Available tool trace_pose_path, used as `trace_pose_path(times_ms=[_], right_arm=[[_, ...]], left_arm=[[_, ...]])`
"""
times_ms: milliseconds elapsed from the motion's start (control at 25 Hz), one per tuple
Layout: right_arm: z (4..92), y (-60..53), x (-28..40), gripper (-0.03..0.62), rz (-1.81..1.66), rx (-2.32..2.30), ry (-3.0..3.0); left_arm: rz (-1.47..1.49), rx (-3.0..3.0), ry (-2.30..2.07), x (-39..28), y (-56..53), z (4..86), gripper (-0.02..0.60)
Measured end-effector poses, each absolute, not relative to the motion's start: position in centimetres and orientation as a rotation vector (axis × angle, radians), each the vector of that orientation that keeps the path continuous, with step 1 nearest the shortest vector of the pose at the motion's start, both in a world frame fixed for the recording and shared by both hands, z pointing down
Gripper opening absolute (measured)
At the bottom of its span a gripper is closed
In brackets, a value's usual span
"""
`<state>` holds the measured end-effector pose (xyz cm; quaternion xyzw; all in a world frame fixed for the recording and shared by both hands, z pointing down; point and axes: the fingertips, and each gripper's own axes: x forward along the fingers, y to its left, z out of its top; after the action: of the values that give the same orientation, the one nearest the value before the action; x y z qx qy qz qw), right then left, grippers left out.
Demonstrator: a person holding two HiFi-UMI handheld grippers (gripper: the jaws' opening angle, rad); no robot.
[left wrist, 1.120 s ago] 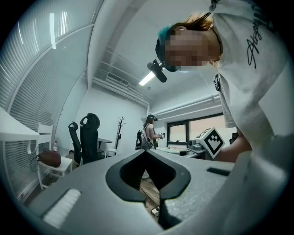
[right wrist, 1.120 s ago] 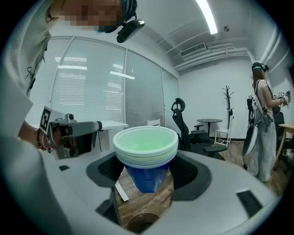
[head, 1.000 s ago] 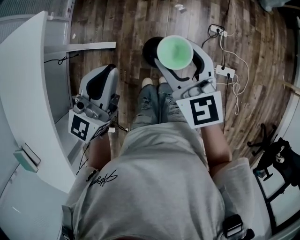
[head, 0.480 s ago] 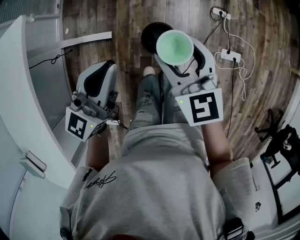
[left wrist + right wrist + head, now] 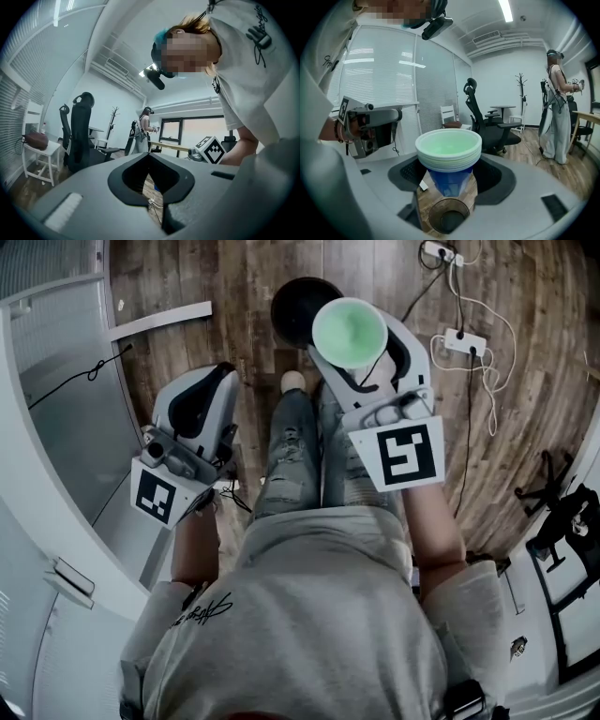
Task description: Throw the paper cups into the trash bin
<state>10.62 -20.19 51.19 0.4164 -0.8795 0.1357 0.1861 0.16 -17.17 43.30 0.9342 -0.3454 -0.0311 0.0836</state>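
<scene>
Directly under the head camera, a person's grey T-shirt (image 5: 309,615) fills the lower view, with jeans (image 5: 295,451) running from it toward the trash bin (image 5: 295,310).

The left gripper (image 5: 208,390) is held left of the bin and nearer the person than it is. Its fingers (image 5: 129,176) are pressed together with nothing held between them. Only a sliver of floor and a cable shows through the slit behind them.

The right gripper (image 5: 450,180) reaches out above the bin. Its fingers (image 5: 501,180) pinch a stack of paper cups (image 5: 449,145) by its blue lower wall. The stack stands upright with its mouth up and looks pale green inside. In the head view it overlaps the bin's right edge. In the right gripper view the bin's round, dark, open mouth sits on the floor just below the base of the stack.

The bin stands on a wooden floor (image 5: 234,277). A power strip (image 5: 464,338) with white cables lies to the right of the bin. Farther beyond the bin, the right gripper view shows a black office chair (image 5: 487,126) and another person (image 5: 555,112) standing.
</scene>
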Motion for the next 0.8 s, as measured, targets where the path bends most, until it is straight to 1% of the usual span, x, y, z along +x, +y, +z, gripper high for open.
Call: trace_pose_path(times_ms=[280, 800], right_arm=[[54.2, -20.6, 11.0, 0.313, 0.407, 1.157, -2.476], [63.0, -21.2, 10.4, 0.313, 0.502, 1.118, -2.45]], left_arm=[[-0.082, 2.768, -1.002, 1.2, -18.1, 46.5, 0.003], [-0.057, 2.698, -0.985, 0.9, -18.7, 52.5, 0.003]])
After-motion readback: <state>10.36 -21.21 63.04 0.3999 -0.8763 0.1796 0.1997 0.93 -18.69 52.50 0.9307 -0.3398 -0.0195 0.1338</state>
